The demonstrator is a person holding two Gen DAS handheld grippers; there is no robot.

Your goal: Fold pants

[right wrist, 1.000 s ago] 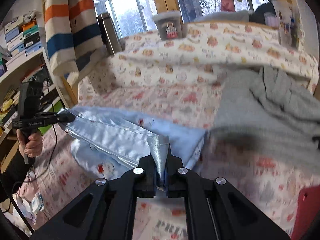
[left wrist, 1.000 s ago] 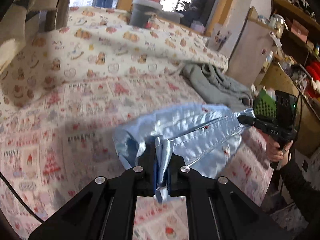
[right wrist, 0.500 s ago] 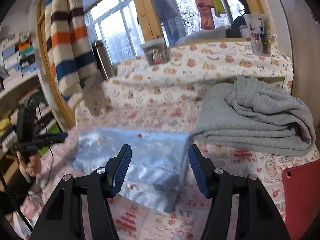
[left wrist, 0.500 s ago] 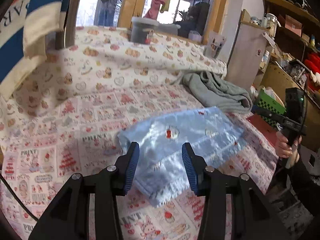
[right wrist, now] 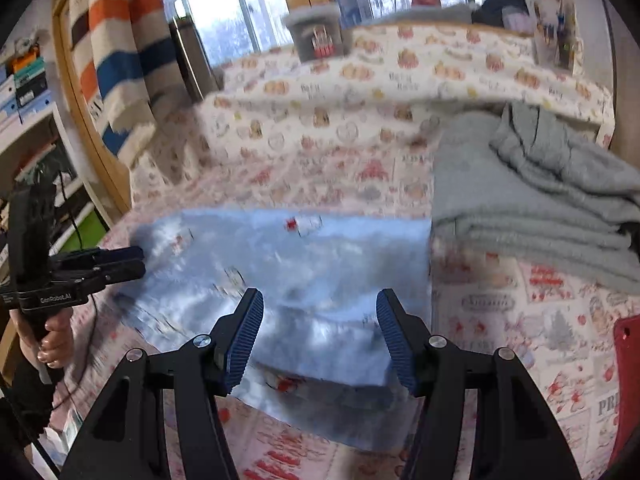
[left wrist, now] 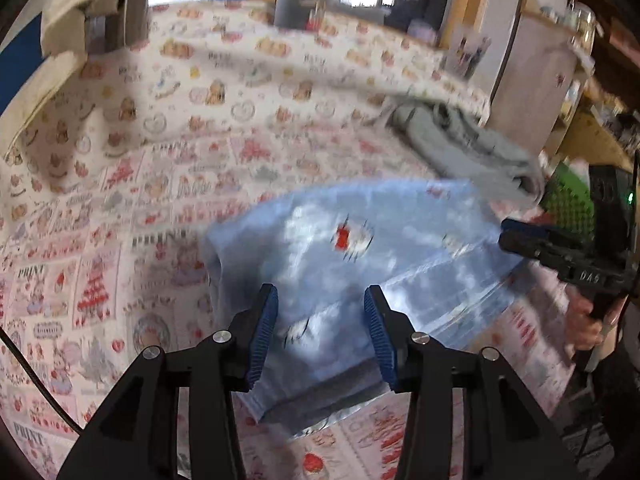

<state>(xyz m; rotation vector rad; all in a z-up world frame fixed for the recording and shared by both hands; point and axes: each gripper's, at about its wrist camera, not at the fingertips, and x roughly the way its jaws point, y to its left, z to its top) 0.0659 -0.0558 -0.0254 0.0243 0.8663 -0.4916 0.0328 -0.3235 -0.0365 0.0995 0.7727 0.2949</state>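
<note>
left gripper (left wrist: pixel 320 330) spread wide, blue ribbed pads bare, hovering just above the near edge of the pale blue printed satin pants (left wrist: pixel 360 264); right gripper (right wrist: pixel 318 334) likewise gaping and gripping nothing, poised over the same garment from the opposite side. pants lying on the patterned pink-and-cream bedspread (left wrist: pixel 120 208) as a compact, roughly rectangular stack, layers visibly doubled along the near edge, a small red motif showing on top. beyond the pants, touching or just beside their far corner, a folded grey knit blanket (right wrist: pixel 540 208). further past the pants, a grey lidded plastic tub (right wrist: pixel 318 34) on the raised ledge by the window, and a striped orange, blue and brown towel (right wrist: pixel 116 48) hanging to one side. judged from the lie of the cloth: a fold just laid down and released, task probably near its end. next move likely calls for either smoothing the top layer or pinching one short end with both grippers for a final halving, keeping the slippery layers aligned. motion blur hides finer creases.
</note>
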